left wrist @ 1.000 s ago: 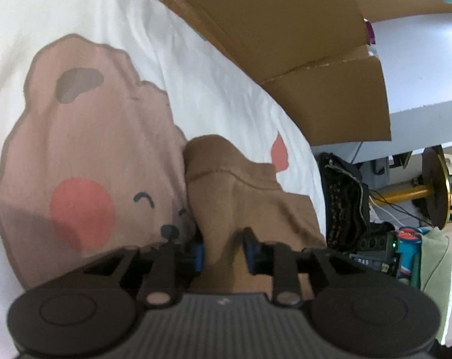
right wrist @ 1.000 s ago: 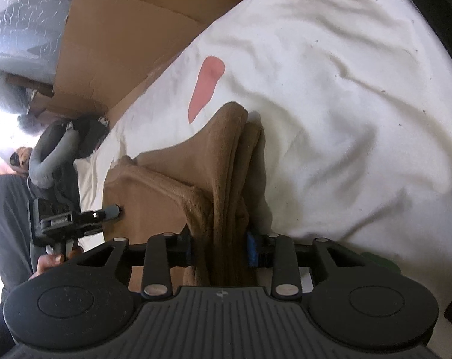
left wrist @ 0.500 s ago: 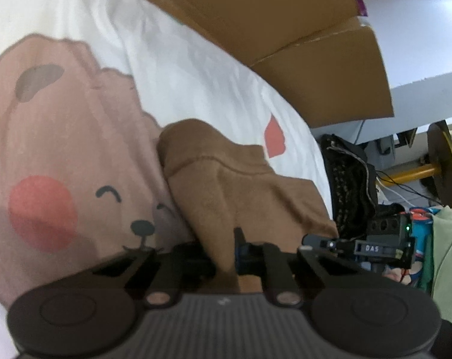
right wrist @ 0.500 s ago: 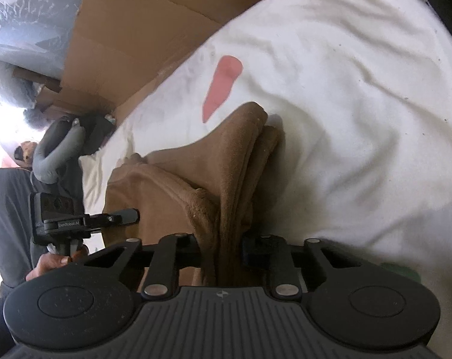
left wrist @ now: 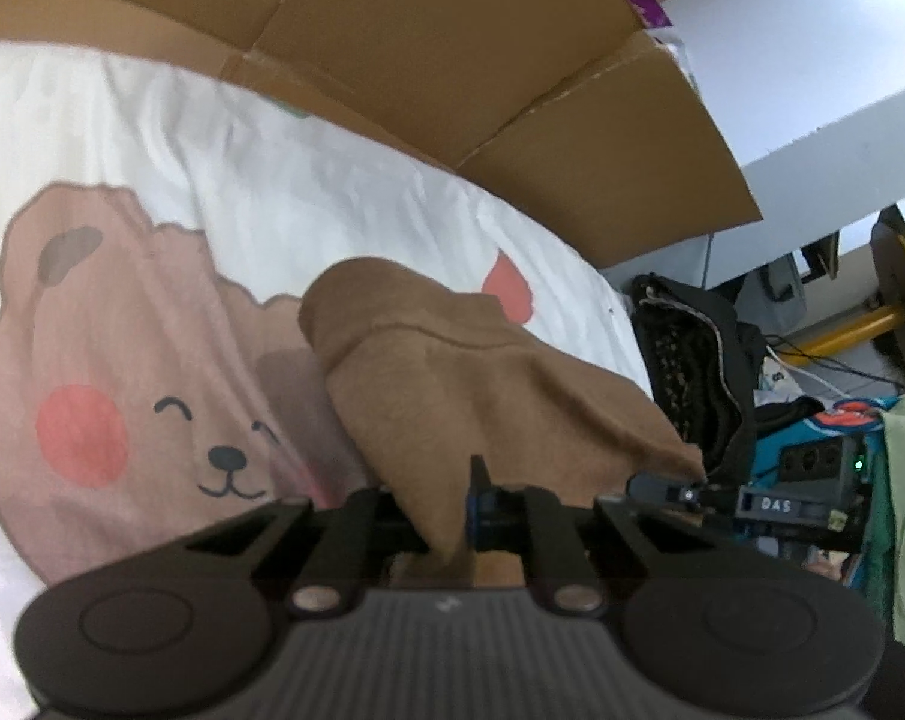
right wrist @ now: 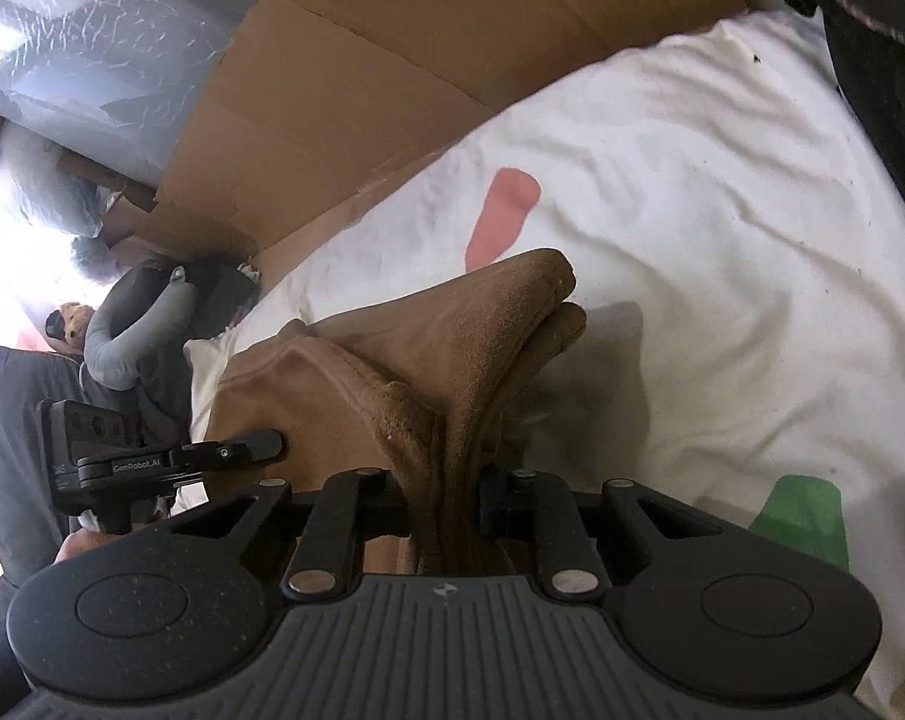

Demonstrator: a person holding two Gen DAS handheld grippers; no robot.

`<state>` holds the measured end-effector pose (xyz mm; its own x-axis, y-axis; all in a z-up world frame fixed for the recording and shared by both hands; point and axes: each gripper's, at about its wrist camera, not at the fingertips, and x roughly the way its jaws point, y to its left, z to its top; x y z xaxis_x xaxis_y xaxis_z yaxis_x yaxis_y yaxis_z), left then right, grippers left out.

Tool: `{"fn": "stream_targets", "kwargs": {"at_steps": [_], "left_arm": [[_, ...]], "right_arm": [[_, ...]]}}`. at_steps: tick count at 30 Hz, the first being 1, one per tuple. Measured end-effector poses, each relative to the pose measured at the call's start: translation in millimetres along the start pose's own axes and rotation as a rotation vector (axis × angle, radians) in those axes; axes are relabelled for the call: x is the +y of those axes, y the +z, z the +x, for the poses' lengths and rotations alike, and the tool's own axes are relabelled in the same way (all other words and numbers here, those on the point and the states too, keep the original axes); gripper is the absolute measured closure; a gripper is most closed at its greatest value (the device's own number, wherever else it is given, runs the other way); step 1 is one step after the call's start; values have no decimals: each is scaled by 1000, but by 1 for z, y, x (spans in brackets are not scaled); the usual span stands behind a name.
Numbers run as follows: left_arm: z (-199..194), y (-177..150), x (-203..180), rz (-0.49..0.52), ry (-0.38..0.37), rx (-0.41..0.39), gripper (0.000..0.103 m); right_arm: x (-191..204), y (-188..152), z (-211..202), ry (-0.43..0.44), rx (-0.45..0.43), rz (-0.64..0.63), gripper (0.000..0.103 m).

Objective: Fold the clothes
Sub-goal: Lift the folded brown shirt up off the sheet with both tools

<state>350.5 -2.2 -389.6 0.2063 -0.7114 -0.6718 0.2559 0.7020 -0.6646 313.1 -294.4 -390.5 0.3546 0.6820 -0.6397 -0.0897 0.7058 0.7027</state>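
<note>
Lifting brown garment [left wrist: 482,372] higher off bedsheet [left wrist: 332,192] (jaws newly clamped)

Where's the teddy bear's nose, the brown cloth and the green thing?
bear's nose [left wrist: 229,456], left wrist view, middle of the black nose.
brown cloth [left wrist: 452,372], left wrist view, its bunched top.
green thing [right wrist: 803,519], right wrist view, its middle.

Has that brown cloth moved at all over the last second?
Yes. The brown cloth, pinched in both the left gripper and the right gripper, has lifted off the bear-print sheet, its shadow now showing underneath.
</note>
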Motion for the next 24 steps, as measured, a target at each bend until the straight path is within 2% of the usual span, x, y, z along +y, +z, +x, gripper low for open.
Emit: {"fn": "stream_targets", "kwargs": {"at_steps": [3,12,24], "left_arm": [[-5,-1,-12,-15,18,-21,94],[-21,-1,-50,34,47,-88,94],[-49,1,-92,74,14,-164,95]], "right_arm": [[9,-1,-6,-13,-19,-11,86],[35,-5,-32,-44,-94,-44,87],[82,-7,-68,-44,-198,-124,87]]}}
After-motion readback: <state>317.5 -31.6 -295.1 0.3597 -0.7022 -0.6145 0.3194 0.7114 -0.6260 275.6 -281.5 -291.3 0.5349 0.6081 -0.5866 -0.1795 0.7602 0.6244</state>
